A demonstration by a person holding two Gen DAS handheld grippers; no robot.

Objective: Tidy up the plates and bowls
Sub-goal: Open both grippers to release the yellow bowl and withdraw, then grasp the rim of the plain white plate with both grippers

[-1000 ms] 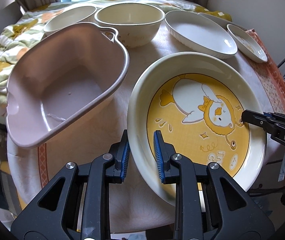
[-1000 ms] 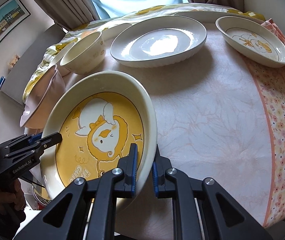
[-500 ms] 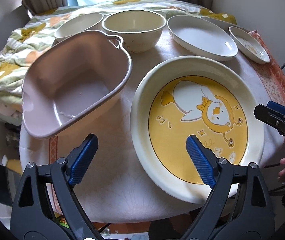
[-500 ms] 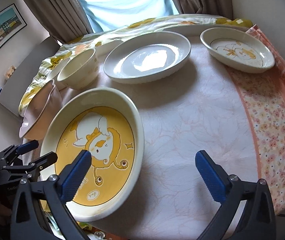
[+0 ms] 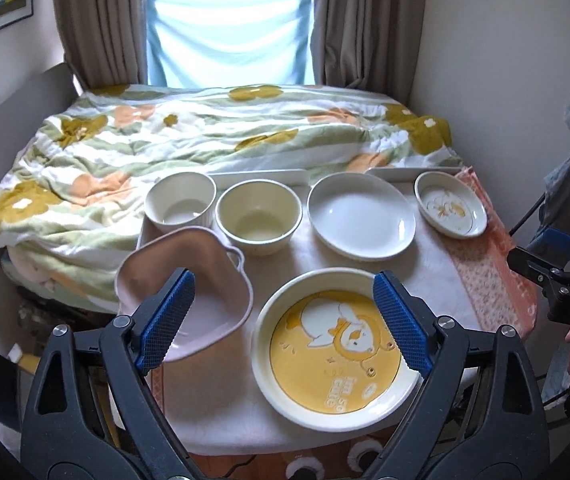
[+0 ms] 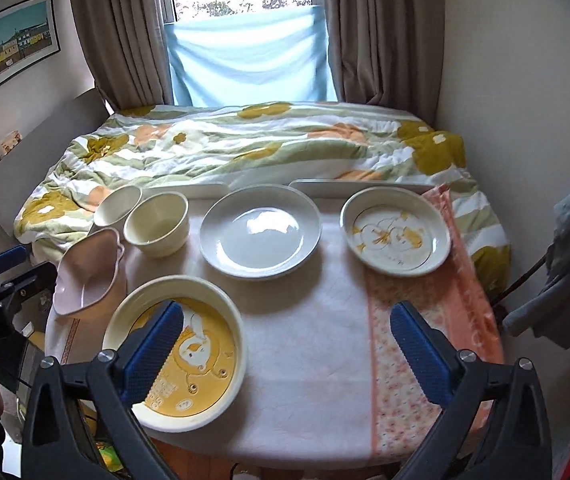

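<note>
The yellow cartoon plate (image 5: pixel 335 346) lies flat near the front edge of the table (image 6: pixel 325 340), held by nothing. Beyond it in a row stand the white plate (image 5: pixel 361 216), the small patterned dish (image 5: pixel 451 210), the cream bowl (image 5: pixel 259 218) and the white bowl (image 5: pixel 181 202). The pink basin (image 5: pixel 189 280) sits tilted at the table's left edge, partly on a tray, and looks the likeliest thing to slide or tip off if bumped. The yellow plate's rim seems to reach close to the table edge too, so a careless push could send it over.

The left gripper (image 5: pixel 285 322) and the right gripper (image 6: pixel 289 350) both hang above the table with jaws spread wide and nothing between them.

The right gripper's body reads "DAS"; the left one shows partial lettering, seemingly "Robot.AI". The yellow plate's writing is not legible
</note>
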